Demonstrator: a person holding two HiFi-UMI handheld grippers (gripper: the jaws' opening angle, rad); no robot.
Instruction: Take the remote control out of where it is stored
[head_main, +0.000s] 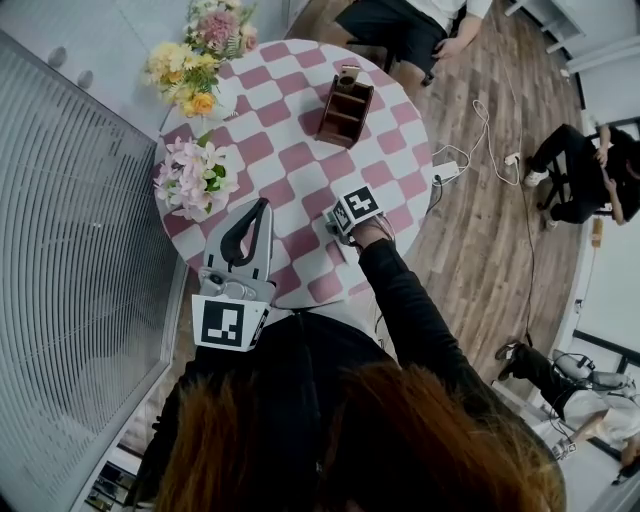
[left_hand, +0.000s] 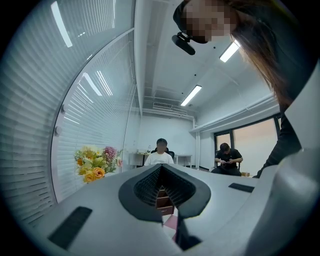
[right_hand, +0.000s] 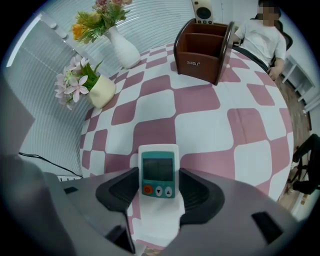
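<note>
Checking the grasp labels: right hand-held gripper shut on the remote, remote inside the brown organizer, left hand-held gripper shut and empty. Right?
One error: the remote is not inside the brown organizer. The right gripper view shows it over the checked table, well apart from the organizer at the far side. The rest stands: right hand-held gripper shut on the remote, left hand-held gripper shut and empty.

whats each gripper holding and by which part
Right gripper clamps the remote control by its two long side edges, below the screen. Left gripper is shut on nothing.
</note>
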